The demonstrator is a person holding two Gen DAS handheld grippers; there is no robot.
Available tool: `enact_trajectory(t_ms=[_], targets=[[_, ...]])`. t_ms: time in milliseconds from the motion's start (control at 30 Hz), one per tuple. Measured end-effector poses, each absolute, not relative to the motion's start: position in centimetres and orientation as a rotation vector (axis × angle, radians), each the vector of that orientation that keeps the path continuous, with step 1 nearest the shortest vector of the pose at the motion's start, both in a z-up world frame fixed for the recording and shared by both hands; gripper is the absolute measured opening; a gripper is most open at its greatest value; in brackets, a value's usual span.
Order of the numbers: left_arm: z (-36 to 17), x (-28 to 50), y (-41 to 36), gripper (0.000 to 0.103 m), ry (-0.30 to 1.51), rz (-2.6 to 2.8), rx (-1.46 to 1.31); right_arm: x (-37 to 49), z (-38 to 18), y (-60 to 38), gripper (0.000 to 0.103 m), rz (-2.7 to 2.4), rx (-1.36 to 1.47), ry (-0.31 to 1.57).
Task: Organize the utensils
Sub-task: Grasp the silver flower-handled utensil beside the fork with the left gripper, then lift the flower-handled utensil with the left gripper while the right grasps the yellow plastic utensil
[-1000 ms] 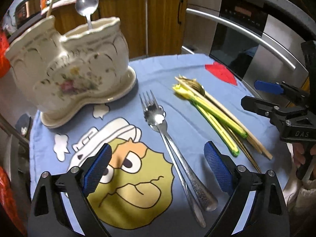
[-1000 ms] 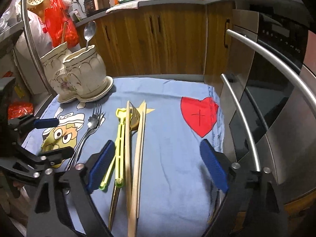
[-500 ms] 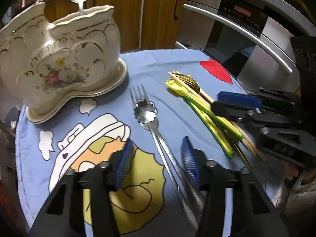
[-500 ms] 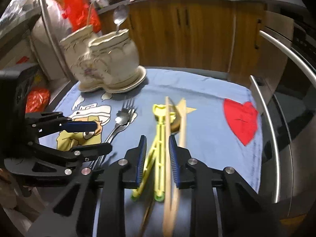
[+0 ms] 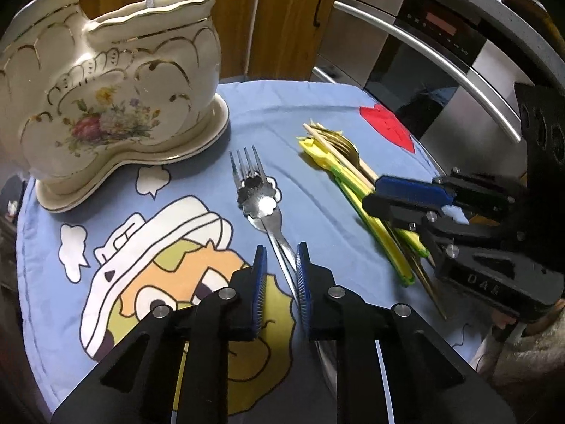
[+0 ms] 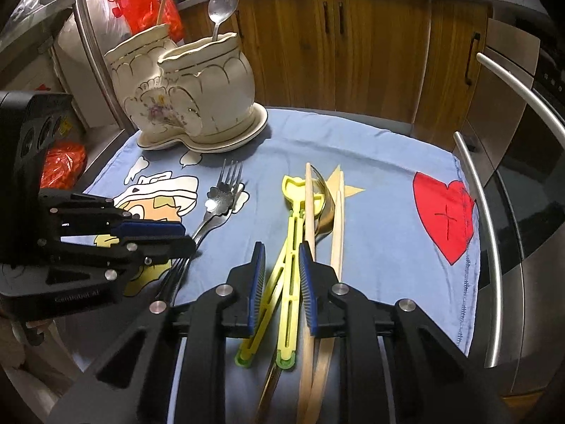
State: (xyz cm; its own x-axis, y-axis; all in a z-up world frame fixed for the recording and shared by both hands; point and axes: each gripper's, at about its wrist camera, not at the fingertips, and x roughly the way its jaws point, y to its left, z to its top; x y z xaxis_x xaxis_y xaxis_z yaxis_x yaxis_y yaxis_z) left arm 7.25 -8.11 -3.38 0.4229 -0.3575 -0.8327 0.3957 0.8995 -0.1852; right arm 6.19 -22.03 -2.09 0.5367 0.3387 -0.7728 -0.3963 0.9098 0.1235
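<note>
I am working both claws low over the blue cartoon cloth (image 5: 197, 120) on the tabletop, each pointing steeply down at its own bundle of utensils.

Left claw (image 5: 279, 279): its jaws have just been closing and are now standing narrow around the steel handles of the fork (image 5: 252, 190) and the piece lying under it. The handles are passing between the blue pads; whether the pads are actually pressing I cannot tell, since a sliver of cloth is showing on the left side. The fork's long axis is running straight ahead of this claw, tines pointing away toward the ceramic holder (image 5: 116, 106).

Right claw (image 6: 280, 279): its jaws have also just been closing, and are sitting narrow around the yellow tongs (image 6: 287, 247), with the right pad brushing one of the wooden chopsticks (image 6: 309, 212). The bundle is lying lengthwise along this claw's line, far ends pointing forward, a gold spoon (image 6: 325, 205) tucked between the sticks. Again I cannot confirm a firm grip.

The holder is standing ahead and to the left of both claws, a spoon (image 6: 220, 7) already upright in one cup. My reading: the left claw is nearer to it, so its fork probably goes first. Each piece is lying flat and aligned with its claw, so the lift will need a tilt upright before dropping in.
</note>
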Motion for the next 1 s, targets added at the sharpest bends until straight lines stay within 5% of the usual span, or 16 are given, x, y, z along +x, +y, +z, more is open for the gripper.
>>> enact_trajectory(t_ms=[867, 1000], targets=[[-3.3, 7.5, -7.4, 0.004, 1.055, -0.468, 0.010, 7.6, -2.4, -21.3, 0.020, 0.412, -0.086, 0.928], [-3.1, 7.3, -6.7, 0.004, 1.053, -0.467, 0.000, 7.6, -2.7, -21.0, 0.010, 0.403, -0.105, 0.936]])
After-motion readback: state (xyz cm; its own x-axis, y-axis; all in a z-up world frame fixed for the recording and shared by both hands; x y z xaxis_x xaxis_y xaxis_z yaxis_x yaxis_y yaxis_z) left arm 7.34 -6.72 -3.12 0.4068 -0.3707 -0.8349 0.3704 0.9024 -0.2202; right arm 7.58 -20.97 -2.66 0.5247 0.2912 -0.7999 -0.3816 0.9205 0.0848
